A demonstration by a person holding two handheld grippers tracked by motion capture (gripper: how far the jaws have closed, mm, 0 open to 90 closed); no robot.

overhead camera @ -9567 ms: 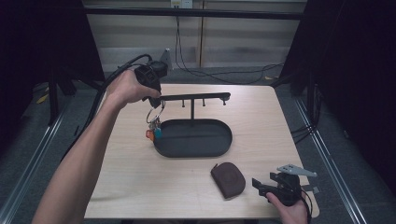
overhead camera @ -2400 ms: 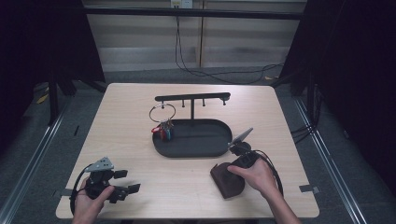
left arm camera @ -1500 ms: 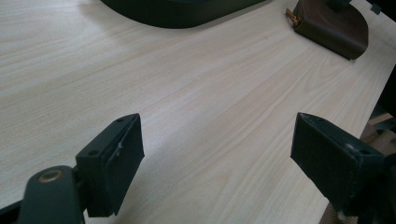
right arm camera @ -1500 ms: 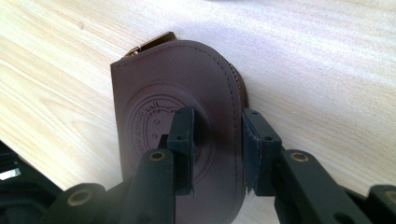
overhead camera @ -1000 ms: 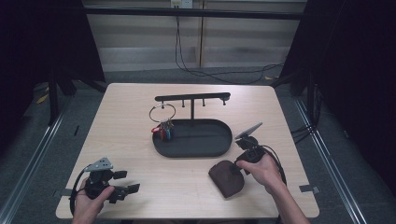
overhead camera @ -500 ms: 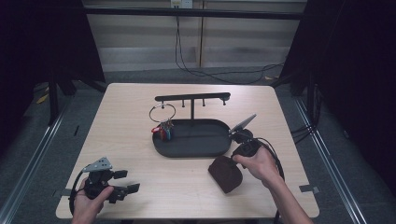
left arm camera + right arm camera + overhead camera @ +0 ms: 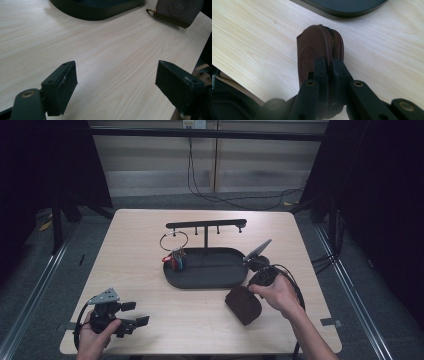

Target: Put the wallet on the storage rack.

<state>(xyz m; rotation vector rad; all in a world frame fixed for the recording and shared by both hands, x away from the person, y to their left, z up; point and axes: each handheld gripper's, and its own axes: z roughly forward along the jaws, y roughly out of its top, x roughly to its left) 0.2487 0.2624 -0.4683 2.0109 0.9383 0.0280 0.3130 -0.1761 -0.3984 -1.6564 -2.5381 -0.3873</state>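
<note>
Right gripper [image 7: 328,72]: jaws clamped on the zippered edge of a brown pouch [image 7: 317,50], which stands on edge, tilted, its lower end near or on the table [image 7: 140,235]; contact cannot be confirmed. In the high view the pouch [image 7: 243,304] sits at 5 o'clock from the black tray [image 7: 205,281], just beside its rim.

Step in hand, as judged: lifting and carrying the pouch. The next move likely calls for clearing the tray rim at 11 o'clock before lowering.

Left gripper [image 7: 117,82]: jaws wide apart, empty, near the table's 7 o'clock corner [image 7: 122,316].

Open board lies between the grippers. The rack [image 7: 206,226] and hanging keys [image 7: 175,259] stand along the tray's far side.
</note>
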